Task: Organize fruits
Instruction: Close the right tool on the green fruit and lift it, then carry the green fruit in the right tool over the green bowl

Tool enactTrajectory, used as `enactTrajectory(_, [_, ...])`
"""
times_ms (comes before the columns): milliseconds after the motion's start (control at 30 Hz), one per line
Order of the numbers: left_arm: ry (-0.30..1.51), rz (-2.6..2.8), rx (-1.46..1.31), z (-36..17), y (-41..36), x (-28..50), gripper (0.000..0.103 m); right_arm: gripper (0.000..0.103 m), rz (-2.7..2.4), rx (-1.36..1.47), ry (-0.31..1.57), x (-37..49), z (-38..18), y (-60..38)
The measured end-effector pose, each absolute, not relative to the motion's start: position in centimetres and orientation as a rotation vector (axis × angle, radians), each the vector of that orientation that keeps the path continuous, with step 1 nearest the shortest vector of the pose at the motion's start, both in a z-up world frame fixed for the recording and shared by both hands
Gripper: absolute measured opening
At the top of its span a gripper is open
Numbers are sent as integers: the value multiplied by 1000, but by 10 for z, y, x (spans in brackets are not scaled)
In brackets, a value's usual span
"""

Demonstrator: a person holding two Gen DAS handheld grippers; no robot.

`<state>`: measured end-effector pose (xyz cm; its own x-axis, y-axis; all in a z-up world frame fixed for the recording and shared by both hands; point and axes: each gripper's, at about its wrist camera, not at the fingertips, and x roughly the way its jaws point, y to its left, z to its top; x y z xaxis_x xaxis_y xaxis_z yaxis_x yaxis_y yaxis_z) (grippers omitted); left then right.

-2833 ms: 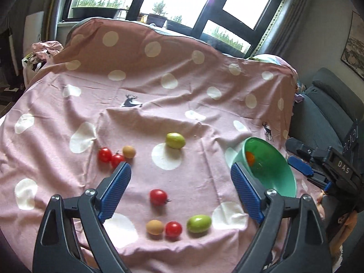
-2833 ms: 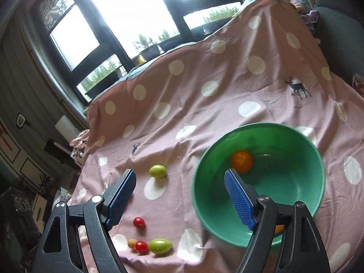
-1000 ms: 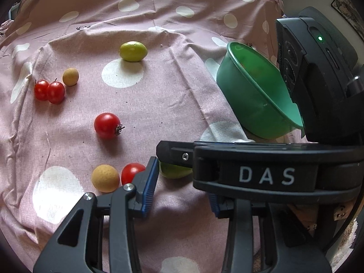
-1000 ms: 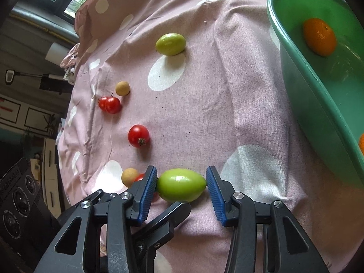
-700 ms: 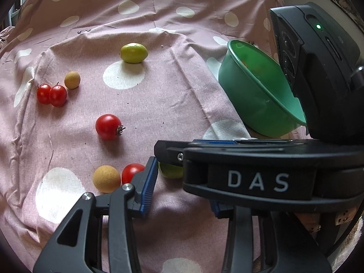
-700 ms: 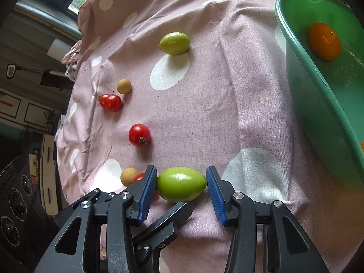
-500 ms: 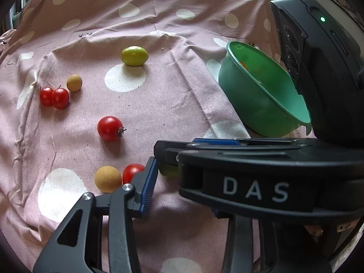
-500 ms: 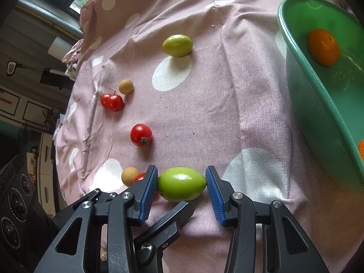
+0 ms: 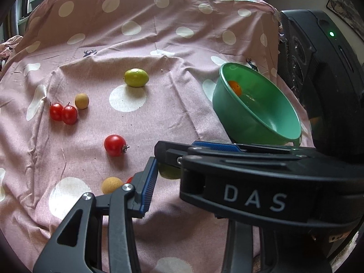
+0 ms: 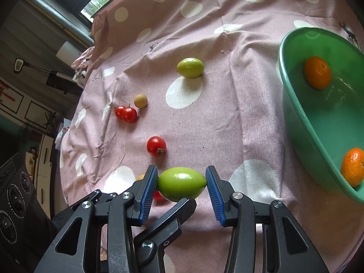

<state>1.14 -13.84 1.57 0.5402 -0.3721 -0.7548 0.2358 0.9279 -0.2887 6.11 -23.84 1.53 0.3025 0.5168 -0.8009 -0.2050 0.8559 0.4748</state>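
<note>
Right, from the left wrist view we see our left tool (image 9: pixel 179 177) hanging low over the pink spotted cloth (image 9: pixel 159 118), but the right tool's black body crosses in front and hides its far finger, so we cannot tell whether it is clenched or released. Only its near blue pad (image 9: pixel 149 184) shows. Just beyond that pad peeks a sliver of green fruit (image 9: pixel 169 173). Near the pad lie a tan ball (image 9: pixel 112 184) and a slip of red, probably a tomato. Farther out we spot a single tomato (image 9: pixel 115 145), a tomato pair (image 9: pixel 63 113) beside a second tan ball (image 9: pixel 82 100), and a second green fruit (image 9: pixel 136 77). The green bowl (image 9: pixel 279 134) sits tilted at the right with an orange (image 9: pixel 235 87) inside.

Now the right wrist view: our right tool (image 10: pixel 182 185) is clamped on the green fruit (image 10: pixel 182 183), a blue pad (image 10: pixel 149 185) pressed to each end, and the fruit looks raised off the surface near the cloth's front edge. The bowl (image 10: pixel 293 104) stands to the right holding two oranges (image 10: pixel 317 72), well apart from the held fruit.
</note>
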Motion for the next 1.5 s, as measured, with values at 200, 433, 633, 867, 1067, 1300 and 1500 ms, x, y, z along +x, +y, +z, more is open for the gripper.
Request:
enactTrajectory(200, [888,-363,-168,33,-138,8,38,47,511,330,1124,58,30,-244])
enactTrajectory(433, [838,-364,-130,53,-149,5,38,47,516,353,1060,54,47,-255])
enactTrajectory(633, [801,-369,-120,68,-158,3,38,47,524,385,1011,50,59,-267])
enactTrajectory(867, [766,-380,-91,81,-173,1,38,47,516,415,961,46,70,-286])
enactTrajectory(1067, [739,-398,-76,91,-187,1,38,48,502,441,921,43,78,-302])
enactTrajectory(1300, [712,-422,-47,99,-206,0,38,48,485,478,882,39,84,-322])
enactTrajectory(1500, [701,-440,-16,101,-225,4,38,48,460,514,853,37,86,-342])
